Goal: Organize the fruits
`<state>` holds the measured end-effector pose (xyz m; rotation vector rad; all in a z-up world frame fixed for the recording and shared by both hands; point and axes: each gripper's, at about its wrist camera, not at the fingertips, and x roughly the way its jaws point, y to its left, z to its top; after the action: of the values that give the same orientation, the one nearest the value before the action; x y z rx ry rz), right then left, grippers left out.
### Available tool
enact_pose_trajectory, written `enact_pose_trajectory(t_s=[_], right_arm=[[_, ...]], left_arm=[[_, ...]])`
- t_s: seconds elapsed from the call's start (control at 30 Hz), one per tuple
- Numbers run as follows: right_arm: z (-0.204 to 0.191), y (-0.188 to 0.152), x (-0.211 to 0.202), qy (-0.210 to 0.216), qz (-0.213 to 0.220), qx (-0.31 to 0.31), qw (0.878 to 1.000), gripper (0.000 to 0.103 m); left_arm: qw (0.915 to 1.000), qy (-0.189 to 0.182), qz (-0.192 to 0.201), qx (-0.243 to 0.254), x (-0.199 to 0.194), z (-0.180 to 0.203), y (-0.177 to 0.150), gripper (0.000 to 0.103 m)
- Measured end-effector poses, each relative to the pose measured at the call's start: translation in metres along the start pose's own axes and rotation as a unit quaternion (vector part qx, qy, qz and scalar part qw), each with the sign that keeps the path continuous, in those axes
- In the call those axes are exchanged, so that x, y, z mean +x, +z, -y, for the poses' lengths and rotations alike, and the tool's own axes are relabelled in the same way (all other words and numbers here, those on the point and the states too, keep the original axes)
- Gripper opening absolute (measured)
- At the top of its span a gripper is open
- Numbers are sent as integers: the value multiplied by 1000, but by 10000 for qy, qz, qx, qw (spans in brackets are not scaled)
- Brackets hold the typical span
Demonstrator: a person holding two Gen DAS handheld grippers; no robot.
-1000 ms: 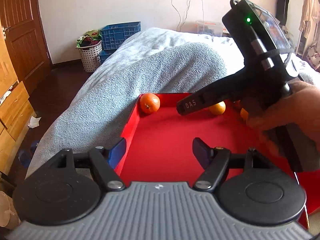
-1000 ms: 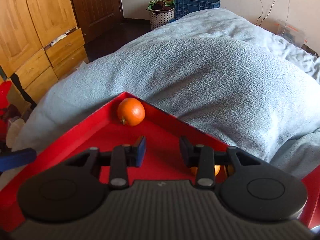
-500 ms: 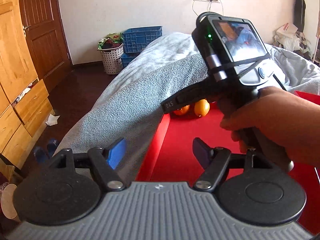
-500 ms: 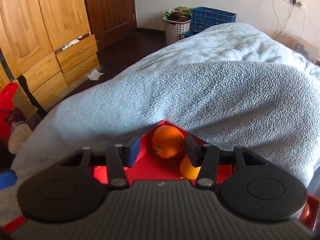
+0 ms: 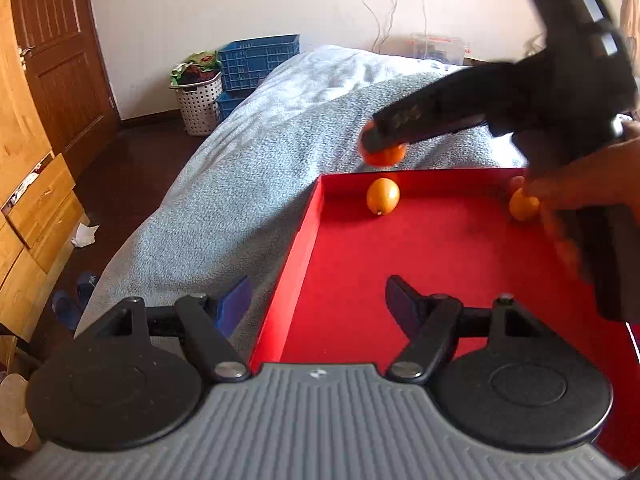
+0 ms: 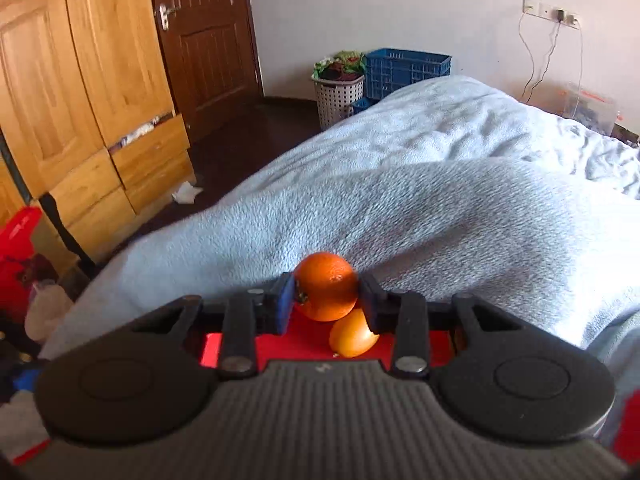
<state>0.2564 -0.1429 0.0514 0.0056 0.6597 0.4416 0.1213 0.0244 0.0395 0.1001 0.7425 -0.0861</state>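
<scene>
A red tray (image 5: 420,248) lies on a grey blanket on the bed. My right gripper (image 6: 326,298) is shut on a dark orange (image 6: 326,291) and holds it above the tray's far edge; the orange also shows in the left wrist view (image 5: 384,155). A yellow-orange fruit (image 5: 383,196) lies in the tray near its far wall, below the held orange (image 6: 352,336). Another small orange fruit (image 5: 523,205) lies at the far right, partly behind the hand. My left gripper (image 5: 316,300) is open and empty, straddling the tray's near left wall.
The grey blanket (image 6: 440,208) rises beyond the tray. A wooden wardrobe with drawers (image 6: 80,100) and a brown door (image 6: 208,32) stand left. A laundry basket (image 5: 199,98) and blue crates (image 5: 260,60) sit by the far wall.
My right gripper has closed on the dark orange and lifted it off the tray. The left gripper's view has shifted back over the tray's left wall.
</scene>
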Motion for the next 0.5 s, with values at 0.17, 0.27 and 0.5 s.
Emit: enact_pose_trajectory(t_s=[0.17,0.27,0.5], right_arm=[[29,-7,-98,-32,729,444,9963,38],[34,-23,-149,-76,1081,553,9926,38],[44,-63,-213,18,1451,828,9859,38]], left_arm=[[9982,-513,65,310,17,9,24,87],[9983,-549,-137,143,50,14,44,86],[9936,798,-397,694,133,43,59,83]])
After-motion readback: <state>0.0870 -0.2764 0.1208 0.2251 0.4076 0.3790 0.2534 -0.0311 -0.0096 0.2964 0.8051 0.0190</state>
